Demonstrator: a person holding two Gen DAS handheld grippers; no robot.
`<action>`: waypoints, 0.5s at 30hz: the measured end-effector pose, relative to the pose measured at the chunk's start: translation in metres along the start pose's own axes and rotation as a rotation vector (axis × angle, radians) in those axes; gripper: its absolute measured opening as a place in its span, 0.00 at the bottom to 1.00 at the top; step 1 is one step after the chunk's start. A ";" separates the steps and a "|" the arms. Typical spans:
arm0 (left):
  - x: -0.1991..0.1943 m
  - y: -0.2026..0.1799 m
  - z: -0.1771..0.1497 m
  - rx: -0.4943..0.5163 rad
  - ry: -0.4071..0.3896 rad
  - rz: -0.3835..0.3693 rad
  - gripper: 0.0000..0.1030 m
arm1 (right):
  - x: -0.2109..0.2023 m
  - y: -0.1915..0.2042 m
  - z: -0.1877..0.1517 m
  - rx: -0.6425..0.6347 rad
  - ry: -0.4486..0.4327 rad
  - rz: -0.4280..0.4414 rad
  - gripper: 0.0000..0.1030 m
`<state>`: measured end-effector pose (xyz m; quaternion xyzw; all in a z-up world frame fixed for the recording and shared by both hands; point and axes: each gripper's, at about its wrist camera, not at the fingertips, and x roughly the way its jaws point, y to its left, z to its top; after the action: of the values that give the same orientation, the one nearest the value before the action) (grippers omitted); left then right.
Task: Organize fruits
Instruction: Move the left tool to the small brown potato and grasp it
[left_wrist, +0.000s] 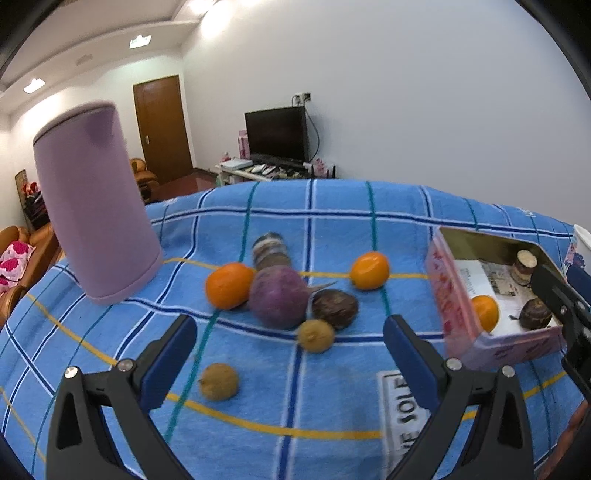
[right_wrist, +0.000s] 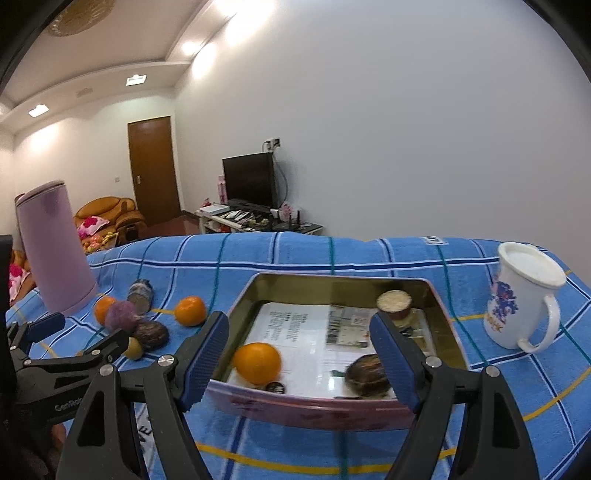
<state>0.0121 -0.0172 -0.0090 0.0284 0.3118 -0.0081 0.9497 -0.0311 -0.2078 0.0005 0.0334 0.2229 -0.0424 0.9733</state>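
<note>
Each claw (left_wrist: 290, 343) has black arms, silver screws and ribbed blue pads (right_wrist: 205, 354).

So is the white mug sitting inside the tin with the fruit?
No, the white mug stands on the blue cloth to the right of the tin, outside its wall.

On your desk (right_wrist: 480, 266) the tin box (right_wrist: 332, 404) sits right of the loose fruit cluster (left_wrist: 288, 299), with the lidded mug (right_wrist: 524, 299) further right. Inside the box an orange (right_wrist: 257, 363) lies left, a passion fruit (right_wrist: 367, 376) right, a small jar (right_wrist: 394, 304) behind. The tall canister (left_wrist: 92, 229) stands left of the cluster.
</note>
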 end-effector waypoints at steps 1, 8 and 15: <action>0.001 0.004 -0.001 -0.004 0.009 -0.001 1.00 | 0.001 0.005 0.000 -0.007 0.006 0.010 0.78; 0.014 0.056 -0.007 -0.086 0.117 -0.057 1.00 | 0.004 0.035 -0.001 -0.056 0.030 0.064 0.78; 0.022 0.084 -0.015 -0.047 0.172 -0.075 0.99 | 0.012 0.065 -0.005 -0.098 0.089 0.137 0.77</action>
<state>0.0231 0.0674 -0.0301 -0.0051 0.3931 -0.0339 0.9188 -0.0159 -0.1434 -0.0059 0.0029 0.2652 0.0365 0.9635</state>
